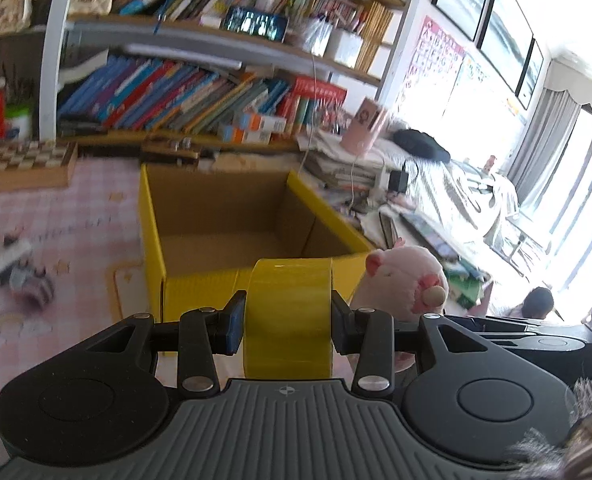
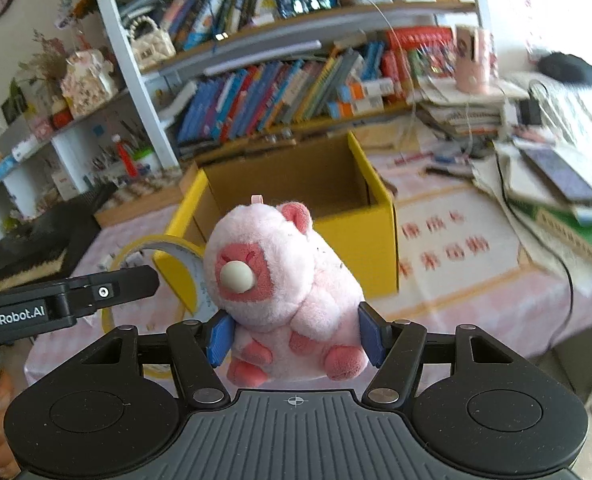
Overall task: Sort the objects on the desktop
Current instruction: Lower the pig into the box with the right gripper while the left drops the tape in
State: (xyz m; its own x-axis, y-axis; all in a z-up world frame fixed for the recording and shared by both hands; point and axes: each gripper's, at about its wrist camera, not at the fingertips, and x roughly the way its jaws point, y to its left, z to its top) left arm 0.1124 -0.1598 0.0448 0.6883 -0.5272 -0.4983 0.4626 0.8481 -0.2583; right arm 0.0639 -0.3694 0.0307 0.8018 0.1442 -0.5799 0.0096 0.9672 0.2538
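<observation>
The left gripper (image 1: 284,320) squeezes a yellow tape roll (image 1: 290,312), and the right gripper (image 2: 296,334) hugs a pink plush pig (image 2: 284,280), both probably going into the yellow cardboard box (image 1: 232,216).

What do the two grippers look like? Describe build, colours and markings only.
Both the left gripper and the right gripper share one build: matte black linkage arms with silver rivets, two round black discs, a ribbed grey housing with a small crosshair mark, and blue finger pads. In the right view, the left gripper's side reads "GenRobot.AI" in white.

Pink checked table (image 1: 96,200) carries yellow box (image 1: 200,280), chessboard (image 1: 24,160).
</observation>
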